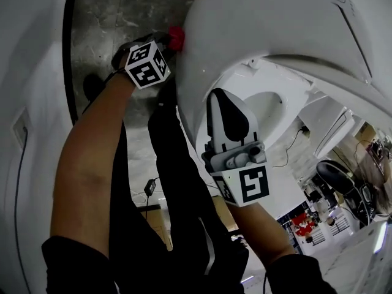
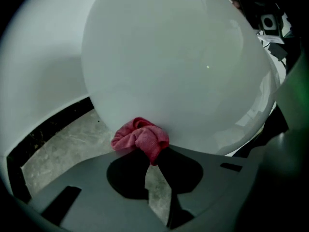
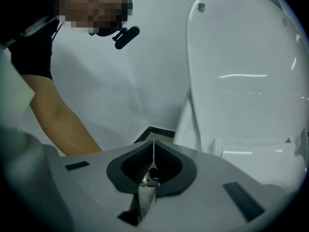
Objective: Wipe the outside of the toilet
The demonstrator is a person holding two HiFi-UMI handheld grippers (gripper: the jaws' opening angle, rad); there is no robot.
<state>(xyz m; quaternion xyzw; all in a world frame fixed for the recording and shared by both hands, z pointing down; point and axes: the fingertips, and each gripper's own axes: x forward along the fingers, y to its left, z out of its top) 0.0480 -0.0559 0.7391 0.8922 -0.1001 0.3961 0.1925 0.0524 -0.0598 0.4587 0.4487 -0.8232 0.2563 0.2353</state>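
The white toilet (image 1: 257, 35) fills the upper right of the head view, its bowl outside bulging toward me. My left gripper (image 1: 168, 41) is shut on a bunched red cloth (image 1: 176, 38) and holds it against the bowl's curved outer wall. In the left gripper view the red cloth (image 2: 141, 138) sits at the jaw tips, pressed on the white bowl (image 2: 178, 66). My right gripper (image 1: 228, 112) hangs near the seat rim, jaws shut with nothing between them. The right gripper view shows the raised lid (image 3: 246, 66).
Grey mottled floor (image 1: 116, 17) lies beside the bowl, with a white wall (image 1: 30, 72) at the left. The person's bare arms and dark trousers (image 1: 177, 225) take up the lower middle. Cables and cluttered gear (image 1: 343, 188) show at the far right.
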